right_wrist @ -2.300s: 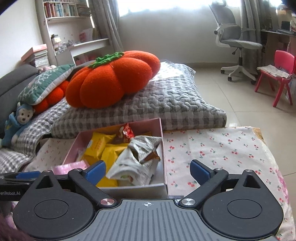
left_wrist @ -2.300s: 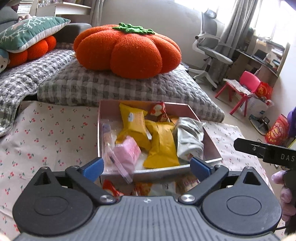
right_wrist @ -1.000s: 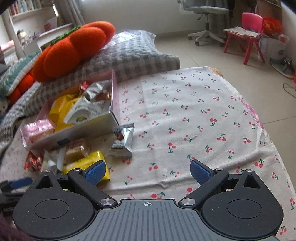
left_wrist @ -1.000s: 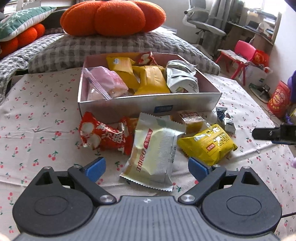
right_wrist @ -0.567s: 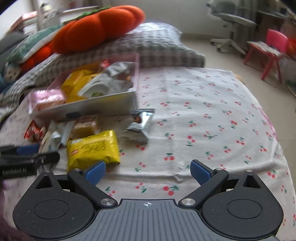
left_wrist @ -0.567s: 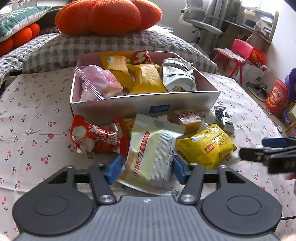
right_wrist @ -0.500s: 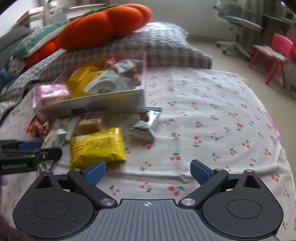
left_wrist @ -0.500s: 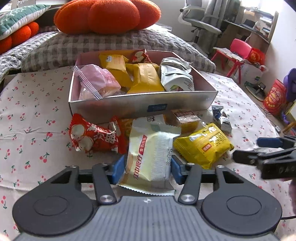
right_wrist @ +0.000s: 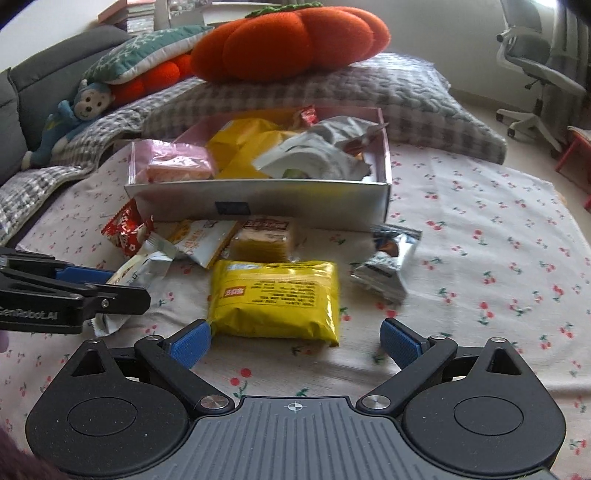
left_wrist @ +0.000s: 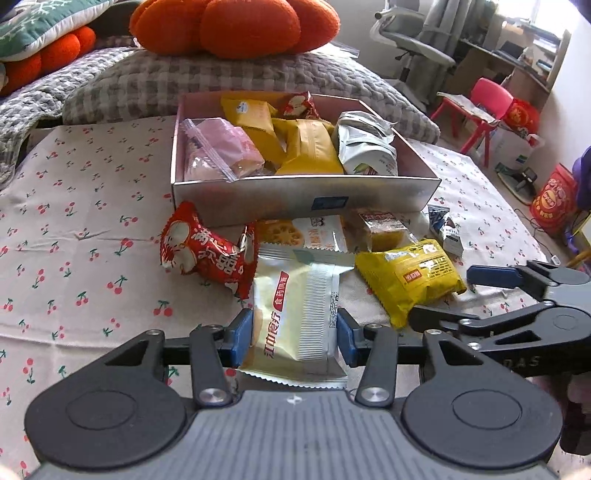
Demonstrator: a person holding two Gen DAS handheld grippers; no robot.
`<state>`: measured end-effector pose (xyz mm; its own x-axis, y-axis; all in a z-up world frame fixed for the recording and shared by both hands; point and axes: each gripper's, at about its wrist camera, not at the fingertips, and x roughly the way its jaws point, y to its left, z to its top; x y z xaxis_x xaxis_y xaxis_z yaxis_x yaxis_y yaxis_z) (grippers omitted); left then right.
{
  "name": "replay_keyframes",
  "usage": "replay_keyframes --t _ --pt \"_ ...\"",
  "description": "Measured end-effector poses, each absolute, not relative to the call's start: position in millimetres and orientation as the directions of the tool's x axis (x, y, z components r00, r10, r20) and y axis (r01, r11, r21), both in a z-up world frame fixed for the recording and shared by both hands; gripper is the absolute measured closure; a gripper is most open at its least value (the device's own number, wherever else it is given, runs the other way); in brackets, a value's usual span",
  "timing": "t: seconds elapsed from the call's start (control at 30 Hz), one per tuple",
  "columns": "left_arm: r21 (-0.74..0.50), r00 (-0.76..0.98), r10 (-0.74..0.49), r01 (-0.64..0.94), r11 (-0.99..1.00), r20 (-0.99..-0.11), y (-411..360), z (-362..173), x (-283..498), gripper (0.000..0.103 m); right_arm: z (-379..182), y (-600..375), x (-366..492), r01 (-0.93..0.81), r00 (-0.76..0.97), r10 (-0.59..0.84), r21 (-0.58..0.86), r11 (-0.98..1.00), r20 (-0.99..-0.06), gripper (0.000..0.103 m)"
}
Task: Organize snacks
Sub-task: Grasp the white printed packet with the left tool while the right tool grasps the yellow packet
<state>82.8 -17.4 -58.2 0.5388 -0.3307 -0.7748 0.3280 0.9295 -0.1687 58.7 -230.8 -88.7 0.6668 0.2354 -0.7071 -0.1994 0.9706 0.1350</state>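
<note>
1. Two grippers in play. Left gripper [left_wrist: 294, 335] straddles the cream snack packet [left_wrist: 295, 314]; its jaws are closing, with the blue pads at the packet's two long edges near its lower end, and I read that as contact, a grip just forming.
2. Cream packet lies flat on the cherry-print cloth [left_wrist: 74, 229], at 6 o'clock from the box [left_wrist: 306, 201], overlapping the red packet [left_wrist: 207, 254] at its 10 o'clock.
3. Handling, my read: light, soft pillow pack, slick film, probably a crushable cake inside. Pinching across the width near the end seal is fine; squeeze gently, since the film will buckle and could slide out.
4. Right gripper [right_wrist: 295, 341] is wide open, holding nothing, with the yellow packet [right_wrist: 275, 299] just ahead, its near edge between the pads but not touched.
5. Yellow packet: soft, puffy and light. Take it across the short side, at the near edge.
6. Other loose items in front of the box wall: orange-and-white biscuit packet [left_wrist: 306, 230], clear-wrapped cake [left_wrist: 382, 229], silver-blue sachet [left_wrist: 445, 230] at 3 o'clock.
7. Box already holds pink, yellow and white bags, fairly full; free room looks tight.
8. Orange pumpkin cushion [left_wrist: 236, 26] on the grey pillow at 12 o'clock, clear of the work.
</note>
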Motion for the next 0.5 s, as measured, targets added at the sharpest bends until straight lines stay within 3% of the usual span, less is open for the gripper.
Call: replay_keyframes --t 0.5 --pt "-0.181 0.533 -0.330 0.313 0.932 -0.779 -8.7 -57.6 81.7 0.059 -94.5 -204.0 61.9 -0.257 0.682 0.242 0.084 0.963 -0.690 0.000"
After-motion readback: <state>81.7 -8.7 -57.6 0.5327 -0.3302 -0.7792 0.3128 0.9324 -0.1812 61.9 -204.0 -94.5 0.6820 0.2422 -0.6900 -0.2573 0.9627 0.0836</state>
